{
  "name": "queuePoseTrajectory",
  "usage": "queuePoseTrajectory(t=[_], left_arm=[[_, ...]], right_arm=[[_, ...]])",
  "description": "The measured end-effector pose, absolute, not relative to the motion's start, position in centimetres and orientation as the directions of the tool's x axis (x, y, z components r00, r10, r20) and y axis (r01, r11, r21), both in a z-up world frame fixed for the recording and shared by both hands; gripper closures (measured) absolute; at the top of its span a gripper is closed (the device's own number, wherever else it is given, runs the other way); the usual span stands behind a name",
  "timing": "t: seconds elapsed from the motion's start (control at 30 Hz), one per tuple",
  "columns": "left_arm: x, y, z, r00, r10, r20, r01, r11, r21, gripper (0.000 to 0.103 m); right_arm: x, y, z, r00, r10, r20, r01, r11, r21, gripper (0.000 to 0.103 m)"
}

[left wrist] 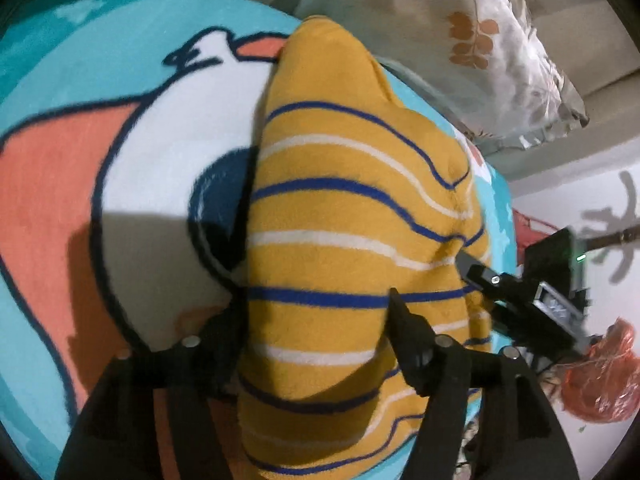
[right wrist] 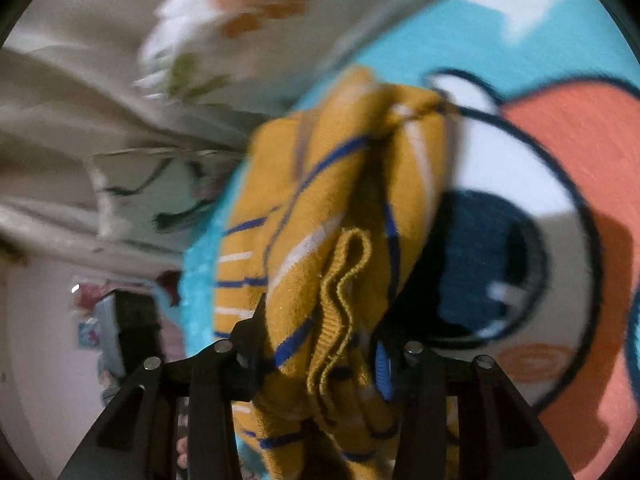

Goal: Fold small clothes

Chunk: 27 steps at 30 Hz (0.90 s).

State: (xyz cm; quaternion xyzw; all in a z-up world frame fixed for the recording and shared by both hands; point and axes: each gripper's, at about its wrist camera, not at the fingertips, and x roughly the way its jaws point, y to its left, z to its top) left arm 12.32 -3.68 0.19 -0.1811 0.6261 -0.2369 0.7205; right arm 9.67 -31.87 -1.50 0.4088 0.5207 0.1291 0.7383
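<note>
A small mustard-yellow garment [left wrist: 344, 216] with blue and white stripes lies on a turquoise cartoon-print blanket [left wrist: 120, 140]. My left gripper [left wrist: 316, 328] has its fingers either side of the garment's near part, shut on the cloth. My right gripper [right wrist: 324, 344] is shut on a bunched edge of the same garment [right wrist: 344, 216], with its ribbed hem [right wrist: 344, 300] folded between the fingers. The right gripper also shows in the left wrist view [left wrist: 476, 272] at the garment's right edge.
A floral pillow [left wrist: 492, 40] lies beyond the blanket at the upper right. A red plastic bag [left wrist: 600, 376] sits at the right on the floor. The blanket [right wrist: 560, 160] spreads wide to the right in the right wrist view.
</note>
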Motion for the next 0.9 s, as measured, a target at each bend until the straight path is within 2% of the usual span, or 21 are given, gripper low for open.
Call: queuePoseTrajectory(t=[0.07,0.17,0.23,0.27,0.4,0.47,0.53,0.57,0.6,0.63,0.67,0.73,0.8,0.83,0.9], left_arm=[[11.7,-3.7,1.1,0.129,-0.542,-0.831,0.142,0.839,-0.525,0.036],[10.5,-3.8,2.8,0.184,-0.477,-0.860,0.194,0.875,-0.444,0.034],[9.7,-3.4,3.8,0.219,-0.443,-0.869,0.209,0.891,-0.402,0.034],[9.2,-3.2,4.3,0.239,-0.432,-0.869,0.212,0.897,-0.388,0.033],[7.8,-1.7,5.1,0.282,-0.419,-0.863,0.184,0.907,-0.380,0.032],[6.9,-1.1,5.3,0.294,-0.409,-0.864,0.178,0.911,-0.371,0.032],[5.7,-0.5,6.0,0.318,-0.389,-0.865,0.189,0.920,-0.344,0.032],[5.2,-0.2,6.4,0.328,-0.384,-0.863,0.195,0.921,-0.336,0.032],[4.5,0.1,7.0,0.348,-0.372,-0.860,0.201,0.926,-0.319,0.032],[3.7,0.6,7.8,0.377,-0.355,-0.856,0.208,0.933,-0.295,0.032],[3.1,0.8,8.3,0.395,-0.344,-0.852,0.213,0.936,-0.279,0.032],[1.7,1.6,9.7,0.449,-0.313,-0.837,0.214,0.947,-0.239,0.031],[0.5,2.6,11.0,0.496,-0.290,-0.819,0.207,0.955,-0.213,0.029],[-0.3,3.2,11.8,0.529,-0.273,-0.804,0.198,0.960,-0.196,0.027],[-1.9,4.2,13.5,0.591,-0.242,-0.769,0.180,0.969,-0.167,0.023]], right_arm=[[9.0,-33.1,-1.8,0.440,0.609,-0.660,0.267,0.614,0.743,0.045],[7.8,-33.9,0.3,0.469,0.507,-0.723,0.297,0.681,0.670,0.039],[6.8,-33.3,3.4,0.513,0.396,-0.762,0.285,0.759,0.586,0.042],[6.2,-32.5,5.2,0.541,0.361,-0.759,0.249,0.793,0.555,0.046],[5.2,-29.1,8.8,0.595,0.398,-0.698,0.124,0.813,0.569,0.049],[5.9,-27.4,7.9,0.559,0.470,-0.683,0.086,0.787,0.612,0.050],[6.0,-27.4,5.5,0.519,0.473,-0.712,0.135,0.777,0.615,0.050],[6.0,-27.9,4.2,0.505,0.473,-0.722,0.168,0.767,0.619,0.056],[5.8,-29.0,2.6,0.506,0.473,-0.721,0.216,0.740,0.637,0.066],[5.2,-30.3,1.8,0.517,0.474,-0.712,0.255,0.709,0.657,0.094],[4.6,-31.6,1.1,0.528,0.488,-0.695,0.298,0.660,0.689,0.103],[3.1,-32.8,1.3,0.555,0.481,-0.678,0.343,0.611,0.714,0.103],[1.9,-32.0,3.8,0.553,0.371,-0.746,0.346,0.713,0.611,0.089],[1.4,-31.3,4.8,0.563,0.345,-0.751,0.328,0.741,0.586,0.076],[0.6,-29.3,6.5,0.584,0.359,-0.728,0.276,0.755,0.594,0.075]])
